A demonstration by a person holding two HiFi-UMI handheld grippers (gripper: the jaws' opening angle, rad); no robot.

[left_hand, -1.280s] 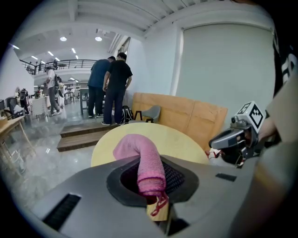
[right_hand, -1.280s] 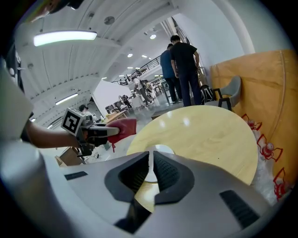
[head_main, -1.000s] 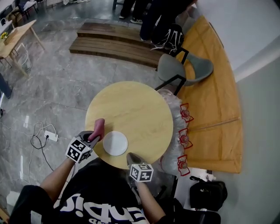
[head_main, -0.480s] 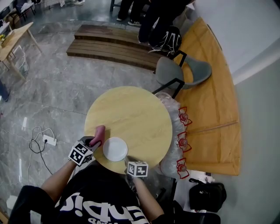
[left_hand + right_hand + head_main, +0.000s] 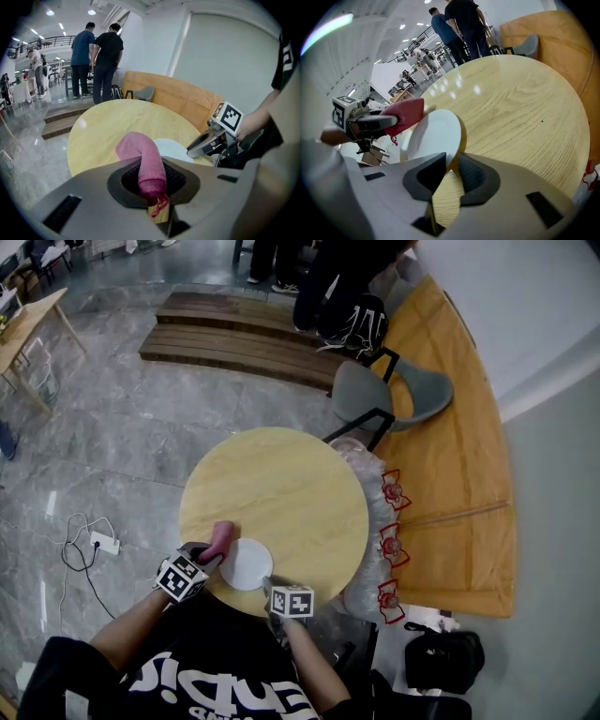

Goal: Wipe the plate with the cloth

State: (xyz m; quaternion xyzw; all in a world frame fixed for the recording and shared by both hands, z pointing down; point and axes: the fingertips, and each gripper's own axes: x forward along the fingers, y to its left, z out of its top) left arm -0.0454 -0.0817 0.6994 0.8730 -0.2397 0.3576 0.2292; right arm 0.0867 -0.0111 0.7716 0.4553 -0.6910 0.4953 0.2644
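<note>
I hold a pair of tongs in each hand over the near edge of a round wooden table [image 5: 281, 474]. My left tongs [image 5: 210, 553] are pinching a rolled pink cloth [image 5: 221, 538]; in the left gripper view the jaws are pressed onto the roll's near end, and the rest of it sticks out ahead of the tongs, bending over at the tip; a loose pink thread hangs below the grip.

My right tongs [image 5: 272, 586] are closed on the near rim of a small white plate [image 5: 247, 564]; in the right gripper view the rim runs down between the two dark jaw pads, and the plate stands tilted, its far edge towards the tabletop.

The plate lies between the two tongs, just ahead of the right ones and just to the right of the left ones; the free end of the cloth meets the plate's left rim.

Ahead of both tongs the tabletop is bare, pale wood; beyond its far edge stands a grey chair [image 5: 389, 390], with people [image 5: 102, 58] standing further off.

To the right of the right tongs runs a curved orange-brown wooden bench [image 5: 459, 493]; to the left of the left tongs, on the grey marbled floor, lies a white power strip [image 5: 101, 542] with its cable.
</note>
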